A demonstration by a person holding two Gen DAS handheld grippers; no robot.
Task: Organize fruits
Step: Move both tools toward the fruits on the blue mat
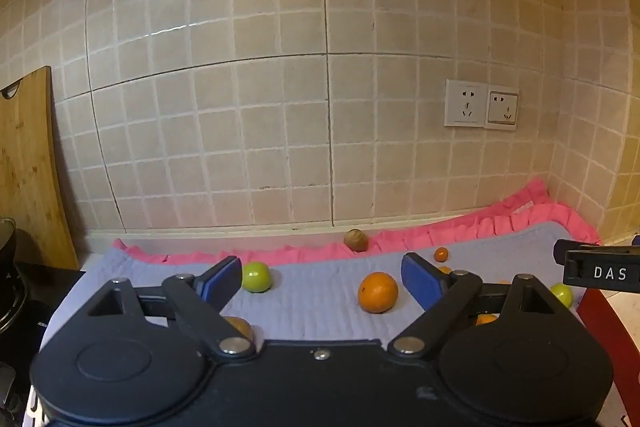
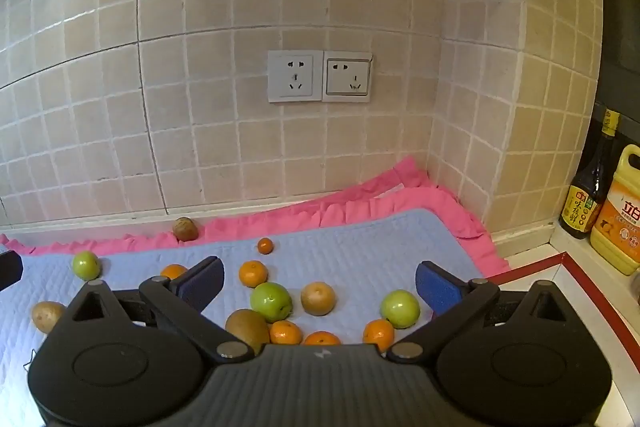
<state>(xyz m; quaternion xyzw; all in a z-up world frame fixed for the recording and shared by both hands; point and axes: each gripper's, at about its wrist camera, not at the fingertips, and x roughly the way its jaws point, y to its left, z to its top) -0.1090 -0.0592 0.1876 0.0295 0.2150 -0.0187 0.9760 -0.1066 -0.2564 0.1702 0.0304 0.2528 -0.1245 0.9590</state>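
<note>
Fruits lie scattered on a blue quilted mat [image 2: 360, 255] with a pink frill. In the right wrist view, green apples [image 2: 271, 301] [image 2: 400, 308] [image 2: 85, 265], several small oranges [image 2: 253, 273], a kiwi [image 2: 247, 327], a tan round fruit [image 2: 318, 298] and a brown fruit [image 2: 185, 229] by the wall. My right gripper [image 2: 320, 285] is open and empty above them. In the left wrist view, my left gripper [image 1: 322, 281] is open and empty, with a green apple [image 1: 256, 277] and a large orange [image 1: 378, 292] ahead of it. The right gripper's edge [image 1: 600, 271] shows at the right.
A tiled wall with two sockets [image 2: 320, 76] stands behind the mat. A wooden cutting board [image 1: 28, 167] leans at the left beside dark pots [image 1: 8, 287]. A soy sauce bottle [image 2: 592, 183] and a yellow jug [image 2: 620, 211] stand at the right. A potato-like item [image 2: 47, 315] lies at the mat's left.
</note>
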